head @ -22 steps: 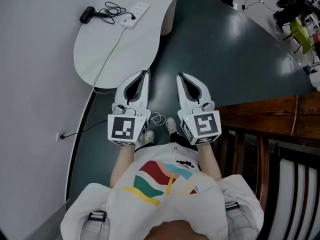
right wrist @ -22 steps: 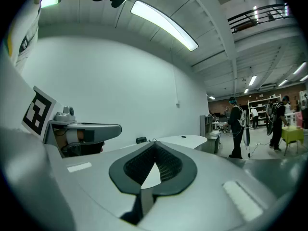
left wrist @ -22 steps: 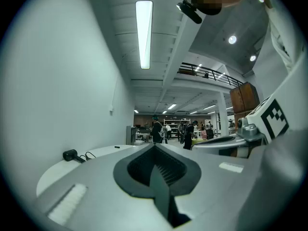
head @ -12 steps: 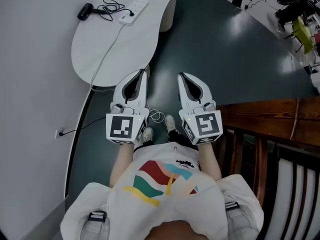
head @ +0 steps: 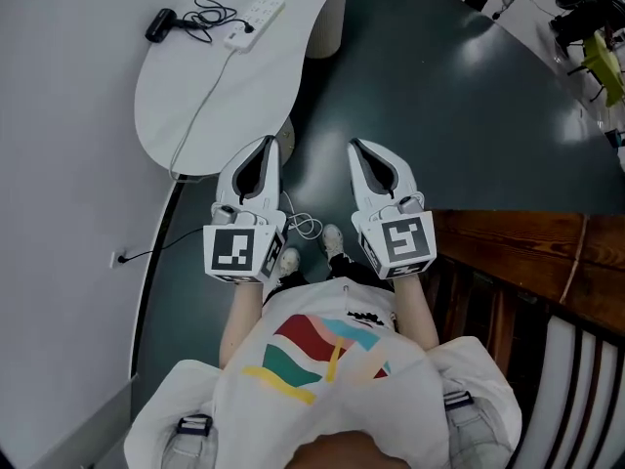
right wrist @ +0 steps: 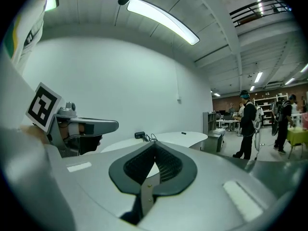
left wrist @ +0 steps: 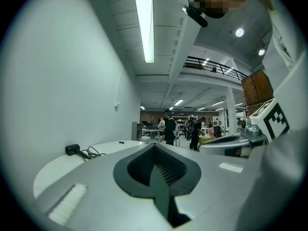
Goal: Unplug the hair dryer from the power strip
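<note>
A black hair dryer (head: 161, 24) lies at the far end of a white rounded table (head: 210, 106). Its tangled black cord (head: 213, 16) runs to a white power strip (head: 254, 18) beside it. Both grippers hang in front of my body, well short of the table's near edge and far from the dryer. My left gripper (head: 266, 146) is shut and empty, and my right gripper (head: 357, 148) is shut and empty too. In the left gripper view the hair dryer (left wrist: 72, 149) shows small on the table, beyond the shut left gripper (left wrist: 155, 146). From the right gripper (right wrist: 155, 146) the hair dryer (right wrist: 139, 135) looks tiny.
A thin white cable (head: 200, 115) trails from the strip off the table's near edge. A wall outlet (head: 119, 261) with a black cable sits low on the left. A wooden railing (head: 527, 237) stands to my right. Several people (left wrist: 170, 127) stand far across the room.
The table with the dryer and strip has drifted slightly up and left in the head view. Both grippers stay shut, side by side, about where they were.
</note>
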Available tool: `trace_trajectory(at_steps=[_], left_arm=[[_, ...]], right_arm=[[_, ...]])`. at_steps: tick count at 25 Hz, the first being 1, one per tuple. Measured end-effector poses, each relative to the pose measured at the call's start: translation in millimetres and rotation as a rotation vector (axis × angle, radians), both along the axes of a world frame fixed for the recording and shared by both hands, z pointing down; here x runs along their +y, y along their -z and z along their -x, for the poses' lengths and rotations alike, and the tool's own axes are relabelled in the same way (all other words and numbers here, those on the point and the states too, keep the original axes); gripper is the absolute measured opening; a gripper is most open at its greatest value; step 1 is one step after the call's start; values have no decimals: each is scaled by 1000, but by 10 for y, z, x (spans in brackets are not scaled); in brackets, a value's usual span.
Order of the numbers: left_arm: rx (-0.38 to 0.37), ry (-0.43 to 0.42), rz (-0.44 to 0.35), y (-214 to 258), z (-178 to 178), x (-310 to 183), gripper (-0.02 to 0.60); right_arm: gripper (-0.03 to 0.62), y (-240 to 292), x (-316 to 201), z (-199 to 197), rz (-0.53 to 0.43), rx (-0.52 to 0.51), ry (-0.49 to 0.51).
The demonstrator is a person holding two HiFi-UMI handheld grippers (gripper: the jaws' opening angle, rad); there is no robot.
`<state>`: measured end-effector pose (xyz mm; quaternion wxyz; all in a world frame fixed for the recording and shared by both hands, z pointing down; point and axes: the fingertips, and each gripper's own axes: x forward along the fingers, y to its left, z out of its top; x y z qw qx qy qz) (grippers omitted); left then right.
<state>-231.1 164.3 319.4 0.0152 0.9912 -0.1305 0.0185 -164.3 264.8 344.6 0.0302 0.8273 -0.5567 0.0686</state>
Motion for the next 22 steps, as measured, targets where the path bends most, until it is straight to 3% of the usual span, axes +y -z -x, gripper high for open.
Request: trace_trajectory(at_steps=[11,22], left_arm=[[24,31,-57,174,-268,45,-2],[60,54,-16,125,-409,-319,-2]], right_arm=[[14,-15,387,-512,-11,14,-65],[14,167,64,-668,-44,63,-45]])
